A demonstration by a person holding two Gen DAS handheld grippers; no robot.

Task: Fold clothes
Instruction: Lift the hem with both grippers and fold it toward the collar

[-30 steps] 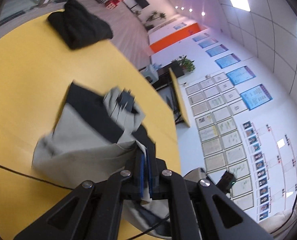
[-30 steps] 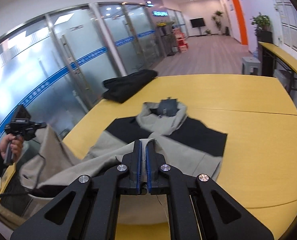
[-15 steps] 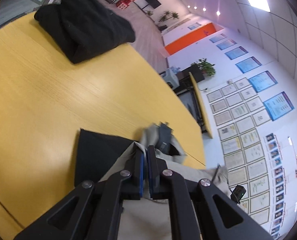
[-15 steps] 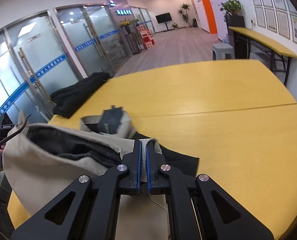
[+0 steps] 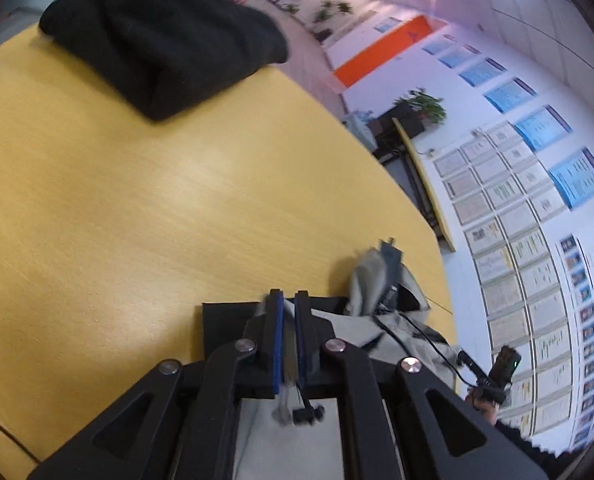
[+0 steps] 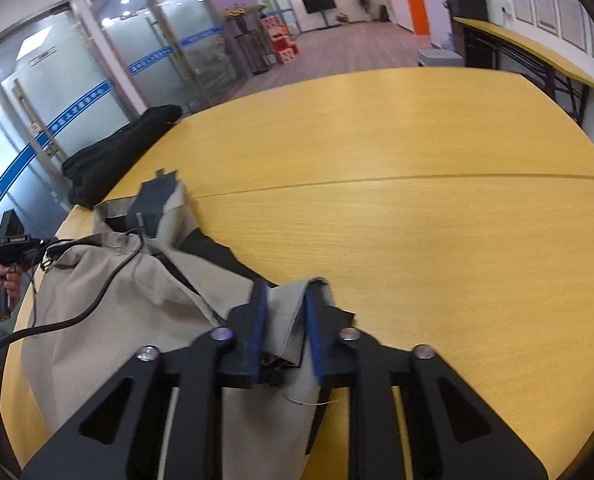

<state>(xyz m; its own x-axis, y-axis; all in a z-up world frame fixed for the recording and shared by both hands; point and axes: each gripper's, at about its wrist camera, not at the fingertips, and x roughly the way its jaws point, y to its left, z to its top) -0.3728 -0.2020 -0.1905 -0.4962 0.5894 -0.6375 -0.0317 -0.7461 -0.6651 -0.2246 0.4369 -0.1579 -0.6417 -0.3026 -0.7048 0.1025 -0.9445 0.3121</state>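
Jacket (image 6: 137,300) folded over on the yellow table (image 6: 417,240), hem edge being let go.

Right gripper (image 6: 283,320), at 6 o'clock, is opening, beige hem loose between its pads; left gripper (image 5: 289,336) is clamped shut on the other hem corner, likely to keep the fold aligned. Hood (image 6: 157,200) lies at 10 o'clock; black garment (image 6: 113,156) farther.

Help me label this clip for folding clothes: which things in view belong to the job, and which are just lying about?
In the job:
- grey and black jacket
- left gripper, shut on the jacket's edge
- right gripper, jaws opening, jacket corner between them
- yellow table as folding surface

Lying about:
- black garment pile at the table's far edge
- potted plant
- wall notices
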